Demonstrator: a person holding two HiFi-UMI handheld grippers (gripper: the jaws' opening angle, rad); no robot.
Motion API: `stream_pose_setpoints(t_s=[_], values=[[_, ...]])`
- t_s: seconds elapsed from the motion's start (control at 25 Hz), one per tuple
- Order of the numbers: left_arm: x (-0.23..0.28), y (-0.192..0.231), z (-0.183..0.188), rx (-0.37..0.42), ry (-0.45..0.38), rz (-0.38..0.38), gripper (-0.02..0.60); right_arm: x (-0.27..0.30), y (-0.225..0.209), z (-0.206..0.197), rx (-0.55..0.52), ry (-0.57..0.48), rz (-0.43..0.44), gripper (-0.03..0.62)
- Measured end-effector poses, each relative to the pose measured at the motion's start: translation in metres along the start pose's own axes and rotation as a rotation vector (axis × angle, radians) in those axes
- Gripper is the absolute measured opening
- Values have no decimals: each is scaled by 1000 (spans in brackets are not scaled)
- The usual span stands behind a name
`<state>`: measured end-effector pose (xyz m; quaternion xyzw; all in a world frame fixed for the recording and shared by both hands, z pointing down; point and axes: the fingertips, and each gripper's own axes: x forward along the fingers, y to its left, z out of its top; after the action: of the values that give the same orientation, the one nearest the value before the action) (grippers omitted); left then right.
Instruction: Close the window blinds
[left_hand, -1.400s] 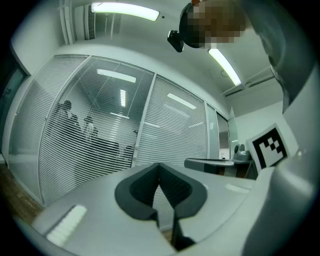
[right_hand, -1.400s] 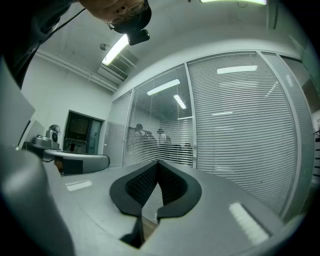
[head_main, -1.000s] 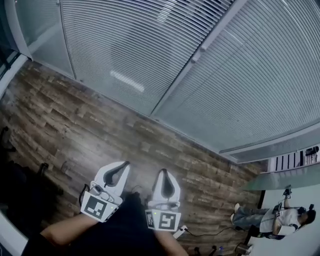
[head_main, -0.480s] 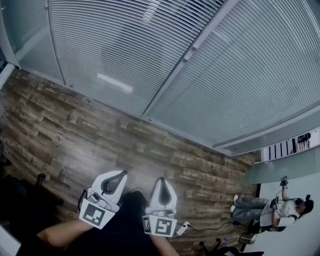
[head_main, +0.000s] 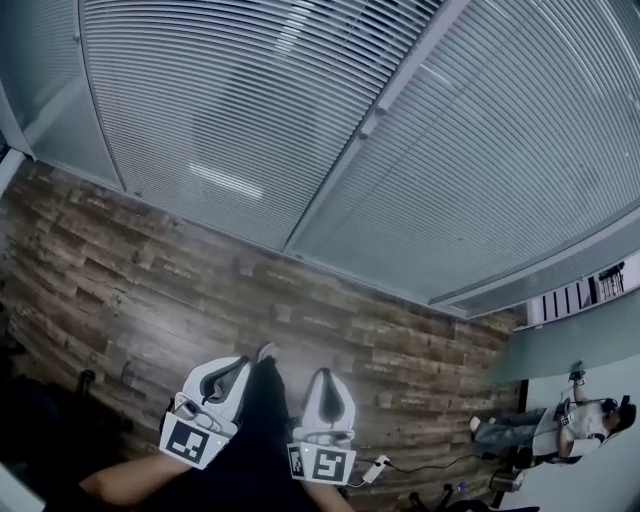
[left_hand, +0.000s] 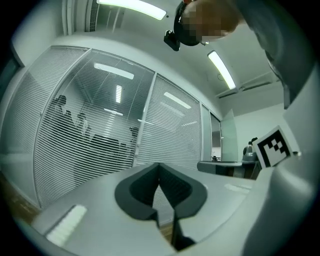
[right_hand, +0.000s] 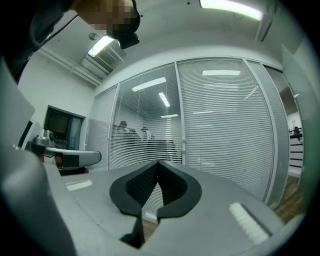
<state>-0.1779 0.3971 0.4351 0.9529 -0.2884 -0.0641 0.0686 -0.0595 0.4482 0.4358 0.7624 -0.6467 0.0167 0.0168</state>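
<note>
The window blinds (head_main: 250, 110) are seen lowered over the panes of a glass office partition, which fills the upper part of the head view above a wood-plank floor (head_main: 120, 260). The panes are divided by a pale upright frame post (head_main: 370, 120). Both grippers are held low and near the person's body, well apart from the blinds and touching nothing.

The left gripper (head_main: 245, 364) is shown with its jaws brought together at the tips, and nothing is caught between them; its marker cube (head_main: 190, 440) is turned toward the head camera. The right gripper (head_main: 326, 374) is held just beside it, its jaws likewise pressed together and empty.

In the left gripper view, the blinds (left_hand: 100, 135) are seen ahead of the closed jaws, and dark figures are made out through the slats of the nearer pane. In the right gripper view, similar figures are glimpsed through the slats of the middle pane (right_hand: 145, 130), while the wider pane to its right is covered more evenly. Ceiling lights are reflected in the glass. Another person (head_main: 590, 425) is visible at the lower right edge of the head view.
</note>
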Motion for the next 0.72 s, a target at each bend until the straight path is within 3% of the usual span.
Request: stream_pose_setpoints(t_s=[0.16, 0.32, 0.6, 0.72], values=[[24, 18, 8, 22, -1, 37, -2, 33, -18, 7, -4, -19, -10, 2], [57, 25, 2, 43, 31, 46, -2, 71, -27, 7, -38, -26, 50, 2], [153, 56, 9, 31, 46, 116, -2, 156, -73, 31, -103, -27, 99, 2], [187, 74, 12, 82, 46, 156, -2, 187, -98, 39, -96, -21, 106, 2]])
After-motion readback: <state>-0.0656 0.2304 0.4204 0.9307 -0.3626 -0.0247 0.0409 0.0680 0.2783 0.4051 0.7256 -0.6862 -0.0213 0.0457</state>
